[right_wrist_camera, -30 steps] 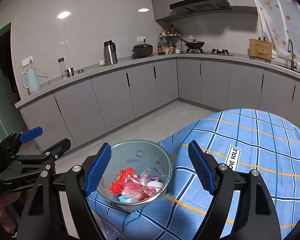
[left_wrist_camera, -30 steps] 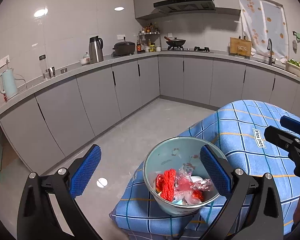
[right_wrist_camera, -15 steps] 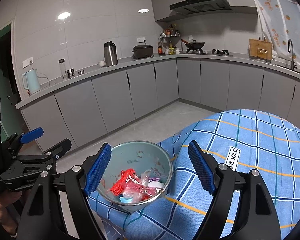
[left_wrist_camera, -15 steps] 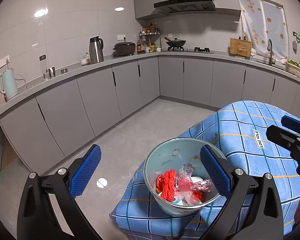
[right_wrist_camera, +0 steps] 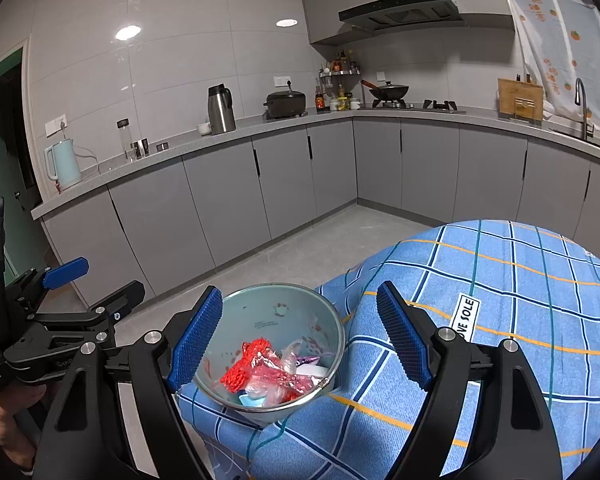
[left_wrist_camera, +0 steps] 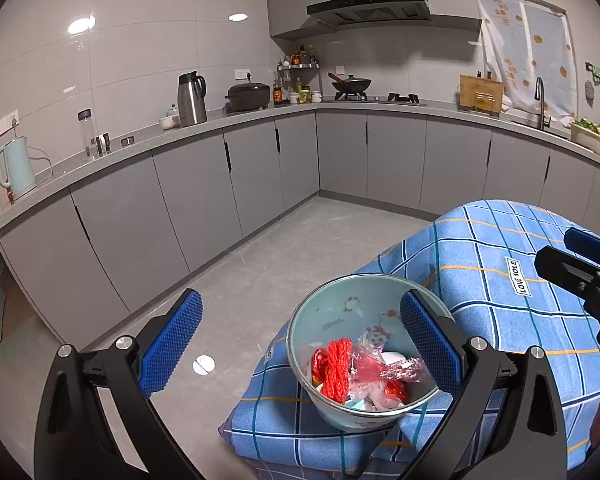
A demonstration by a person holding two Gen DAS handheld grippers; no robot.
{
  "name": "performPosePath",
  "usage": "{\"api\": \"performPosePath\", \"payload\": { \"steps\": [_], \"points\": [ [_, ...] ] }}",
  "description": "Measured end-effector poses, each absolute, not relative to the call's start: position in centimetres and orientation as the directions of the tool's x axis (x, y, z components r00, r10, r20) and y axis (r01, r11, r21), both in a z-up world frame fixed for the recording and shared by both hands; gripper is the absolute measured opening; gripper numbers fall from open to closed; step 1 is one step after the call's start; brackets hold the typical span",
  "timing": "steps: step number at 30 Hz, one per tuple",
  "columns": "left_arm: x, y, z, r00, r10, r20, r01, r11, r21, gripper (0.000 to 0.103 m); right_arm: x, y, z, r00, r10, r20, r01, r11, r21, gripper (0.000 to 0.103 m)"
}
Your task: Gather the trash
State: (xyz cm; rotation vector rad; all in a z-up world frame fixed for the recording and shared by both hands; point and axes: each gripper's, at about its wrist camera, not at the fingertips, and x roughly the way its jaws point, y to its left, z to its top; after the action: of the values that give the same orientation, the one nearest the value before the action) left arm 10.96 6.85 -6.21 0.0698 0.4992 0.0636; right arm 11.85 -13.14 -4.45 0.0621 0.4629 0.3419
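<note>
Bowl [left_wrist_camera: 340,312] w/ trash [left_wrist_camera: 364,372] on tablecloth [left_wrist_camera: 480,248].

Bowl's [left_wrist_camera: 340,316] near rim behind a blue gripper pad [left_wrist_camera: 430,338]; wrappers [left_wrist_camera: 374,372] beneath the red net indistinguishable.

The bowl [left_wrist_camera: 332,316] is pale green enamel with small cartoon prints inside, standing upright at the corner of the blue checked cloth [left_wrist_camera: 496,304]; the trash [left_wrist_camera: 364,372] lies heaped in its bottom: a red knitted piece [left_wrist_camera: 338,368], crumpled clear and pink wrappers [right_wrist_camera: 276,376], something white [left_wrist_camera: 392,358] beneath.
</note>
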Motion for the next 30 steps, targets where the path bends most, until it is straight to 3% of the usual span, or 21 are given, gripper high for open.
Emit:
{"api": "performPosePath", "payload": {
  "steps": [30],
  "points": [
    [11.17, 6.30, -6.26, 0.868, 0.104, -0.485, -0.064, 0.993, 0.097, 0.098, 11.46, -12.98, -4.06, 0.849, 0.327, -0.415, -0.302, 0.945, 0.126, 0.082]
  ]
}}
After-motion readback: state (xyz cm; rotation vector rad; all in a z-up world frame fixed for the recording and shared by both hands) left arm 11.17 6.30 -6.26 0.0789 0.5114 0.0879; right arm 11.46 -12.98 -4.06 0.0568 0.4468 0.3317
